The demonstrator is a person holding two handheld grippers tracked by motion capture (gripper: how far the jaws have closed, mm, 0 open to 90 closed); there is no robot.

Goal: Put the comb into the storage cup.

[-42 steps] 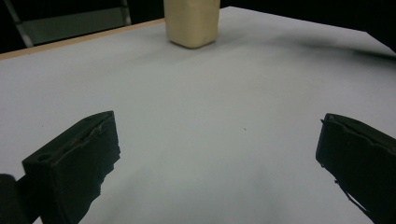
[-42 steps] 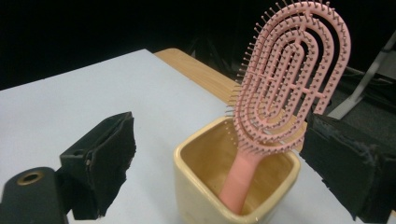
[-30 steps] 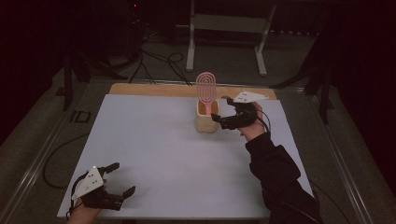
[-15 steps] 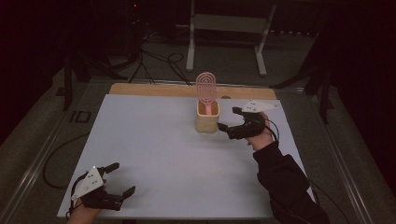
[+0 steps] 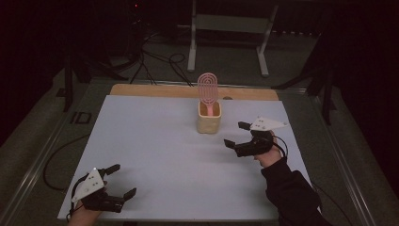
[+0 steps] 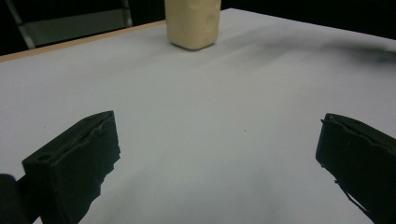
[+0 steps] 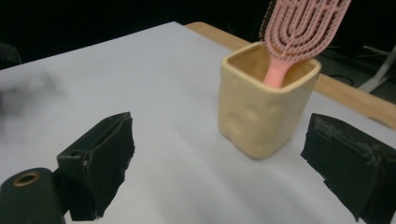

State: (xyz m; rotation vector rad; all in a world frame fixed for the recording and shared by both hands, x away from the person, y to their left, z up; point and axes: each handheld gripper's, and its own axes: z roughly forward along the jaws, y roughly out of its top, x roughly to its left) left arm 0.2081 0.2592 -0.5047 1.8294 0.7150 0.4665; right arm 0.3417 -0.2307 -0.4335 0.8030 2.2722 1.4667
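My left claw (image 5: pixel 118 180) rests released, jaws spread, at the near-left corner of the white tabletop (image 5: pixel 155 146). My right claw (image 5: pixel 236 134) is released, empty, near the cream cup (image 5: pixel 209 122) holding an upright pink hairbrush (image 5: pixel 207 92).

Table (image 5: pixel 155 141), far centre: cup (image 5: pixel 209 123) holding upright brush (image 5: pixel 207 89).
Right gripper (image 5: pixel 237 134) just right of cup; left gripper (image 5: pixel 120 180) at near-left corner.
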